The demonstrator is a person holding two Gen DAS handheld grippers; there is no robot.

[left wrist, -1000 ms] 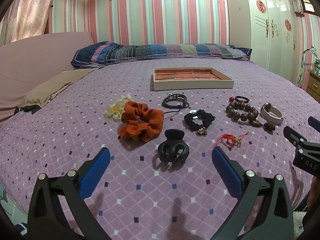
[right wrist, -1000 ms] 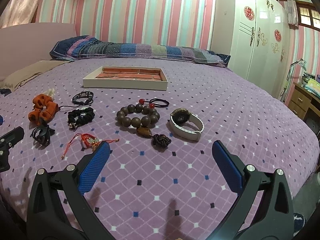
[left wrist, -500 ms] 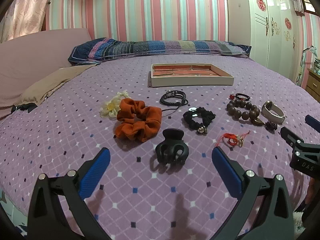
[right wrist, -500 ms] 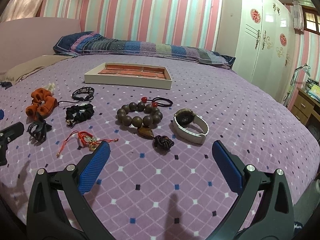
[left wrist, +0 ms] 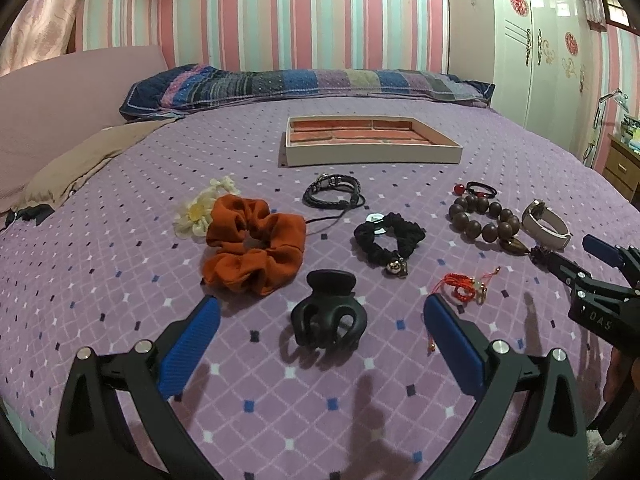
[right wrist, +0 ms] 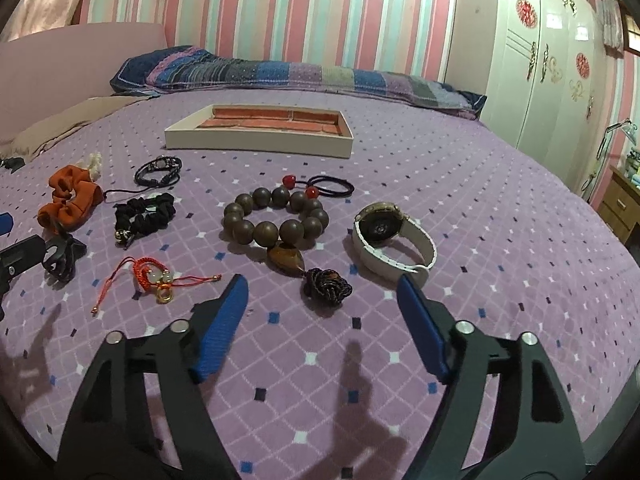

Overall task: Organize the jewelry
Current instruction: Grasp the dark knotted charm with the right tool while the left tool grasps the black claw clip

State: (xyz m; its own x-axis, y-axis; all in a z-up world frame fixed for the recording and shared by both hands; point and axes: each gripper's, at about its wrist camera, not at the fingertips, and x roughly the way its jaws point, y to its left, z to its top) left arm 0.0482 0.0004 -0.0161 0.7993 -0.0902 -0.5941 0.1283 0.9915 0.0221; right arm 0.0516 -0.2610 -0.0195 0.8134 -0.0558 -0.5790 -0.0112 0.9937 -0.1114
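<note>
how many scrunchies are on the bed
2. The orange scrunchie lies left of centre, touching the cream flower clip. The black scrunchie with a small charm lies to its right, near the middle of the spread. None seems hidden.

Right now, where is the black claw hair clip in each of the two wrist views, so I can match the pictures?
Left wrist view: the black claw clip lies low in the centre, between the two blue fingers of the left hand-held gripper, not touched.
Right wrist view: it sits at the far left edge, partly hidden by the left hand-held gripper.
Shared landmark: the orange scrunchie, just behind the clip.
</note>
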